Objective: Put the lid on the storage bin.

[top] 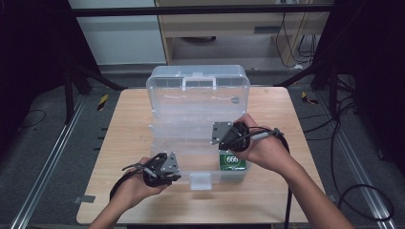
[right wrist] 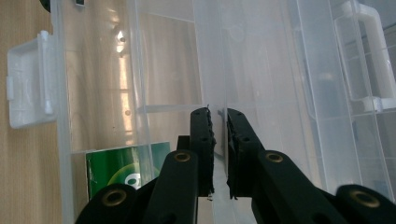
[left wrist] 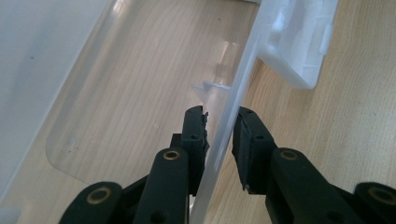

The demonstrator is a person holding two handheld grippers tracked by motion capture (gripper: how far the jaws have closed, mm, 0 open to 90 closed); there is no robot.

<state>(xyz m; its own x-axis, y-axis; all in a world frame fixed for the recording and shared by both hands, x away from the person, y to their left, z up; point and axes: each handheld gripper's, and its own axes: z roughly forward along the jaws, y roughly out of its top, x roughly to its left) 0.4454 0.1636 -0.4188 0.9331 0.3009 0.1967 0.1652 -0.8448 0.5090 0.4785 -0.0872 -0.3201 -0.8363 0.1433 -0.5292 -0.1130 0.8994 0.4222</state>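
My left gripper [top: 177, 171] pinches the thin clear front wall of the plastic box [top: 162, 125] on the wooden table [top: 129, 143]. My right gripper [right wrist: 219, 114] clamps a translucent inner wall, just beside the glossy green packet [top: 232, 161]

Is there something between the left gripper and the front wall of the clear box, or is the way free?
Nothing visible stands between them. In the left gripper view, the left gripper already straddles the front wall of the clear plastic box, one jaw inside and one outside. The green packet lies in the far right compartment, away from it.
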